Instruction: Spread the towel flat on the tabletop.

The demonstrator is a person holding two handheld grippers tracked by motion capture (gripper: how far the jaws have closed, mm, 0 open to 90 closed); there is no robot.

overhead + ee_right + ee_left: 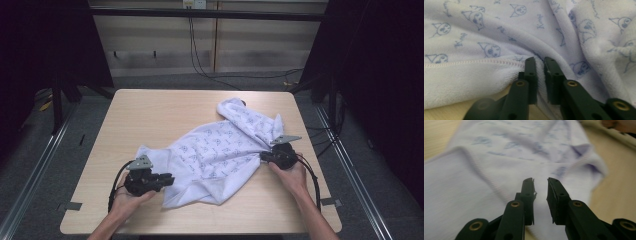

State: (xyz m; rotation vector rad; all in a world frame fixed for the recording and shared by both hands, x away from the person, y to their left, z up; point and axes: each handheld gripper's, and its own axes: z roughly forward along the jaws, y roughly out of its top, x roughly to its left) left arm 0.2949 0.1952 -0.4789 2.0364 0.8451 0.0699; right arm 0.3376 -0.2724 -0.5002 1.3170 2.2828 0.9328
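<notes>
Garment spread between two tools

Garment (215, 155), white with blue print, lies crumpled across the tabletop (150, 115). Right tool (540, 62) pinches a fold at its edge (the cartoon faces read there). Left tool (540, 185) stands slightly parted over the hem, gripping nothing.

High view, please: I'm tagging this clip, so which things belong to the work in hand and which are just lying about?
In the job:
- printed white garment, spread crumpled on the table
- right claw, pinching a fold at its edge
- left claw, at its near corner, jaws slightly apart

Just about:
- black cables on the floor behind
- tape pieces beside the table
</notes>
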